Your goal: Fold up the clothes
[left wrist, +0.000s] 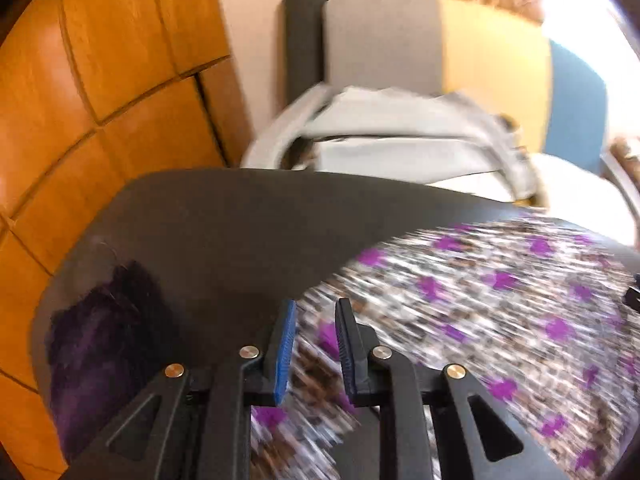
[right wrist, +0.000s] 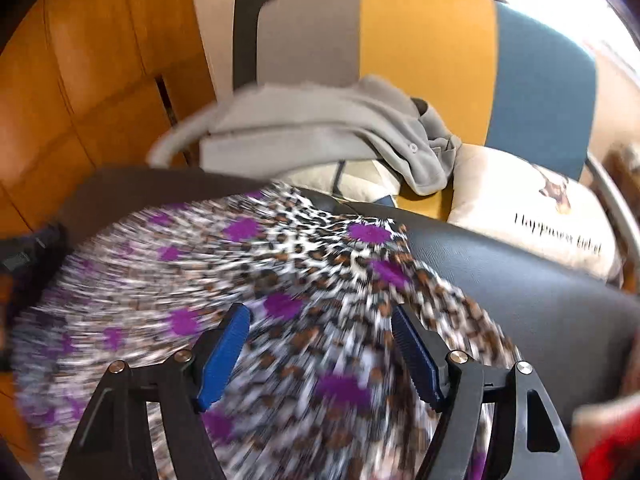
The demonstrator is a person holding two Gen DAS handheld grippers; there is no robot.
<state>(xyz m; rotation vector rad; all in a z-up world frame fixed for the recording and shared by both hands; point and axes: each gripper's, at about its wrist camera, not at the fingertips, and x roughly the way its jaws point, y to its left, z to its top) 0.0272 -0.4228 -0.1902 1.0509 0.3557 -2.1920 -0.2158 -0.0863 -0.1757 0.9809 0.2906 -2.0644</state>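
Leopard-print garment [right wrist: 304, 280] with purple spots lies spread on the dark tabletop [left wrist: 224, 232], its near part under both claws. It looks thin, soft and light, so expect it to drape and bunch, maybe slide on the smooth surface. Pinch it at an edge or corner, not mid-panel. Its left edge sits just by your left claw [left wrist: 316, 344].

The left claw's jaws stand a narrow gap apart over that edge; nothing seems pinched, though motion blur makes it hard to be sure.

Your right claw [right wrist: 320, 356] is wide open, fabric showing below between the blue pads [right wrist: 224, 360], none gripped.

A grey hoodie [right wrist: 320, 132] sits on the chair [right wrist: 424, 48] behind, beside a cushion [right wrist: 532, 216]. A dark purple cloth [left wrist: 104, 344] lies on the tabletop's left, well apart from the garment.
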